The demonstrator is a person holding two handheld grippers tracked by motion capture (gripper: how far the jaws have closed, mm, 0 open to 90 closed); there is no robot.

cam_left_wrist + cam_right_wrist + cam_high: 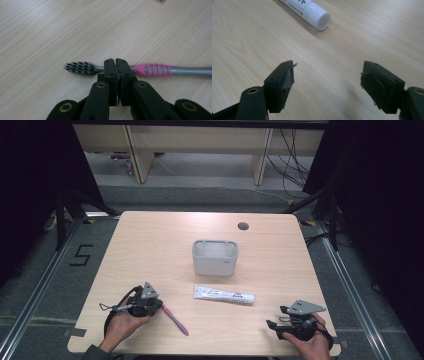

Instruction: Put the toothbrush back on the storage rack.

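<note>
The left gripper [116,62] is clamped on the toothbrush [152,70] neck near the table's [150,240] front-left edge. The right gripper [327,75] gapes empty. Nothing sits in the cup [215,257] yet; the tube [224,294] lies untouched.

The high view looks forward and down over the whole desk [150,245]. The left gripper view sits close above the toothbrush [155,70], seen at 7 o'clock from above [174,319]. The right gripper view faces the tube [310,11], also central from above [224,294].
</note>
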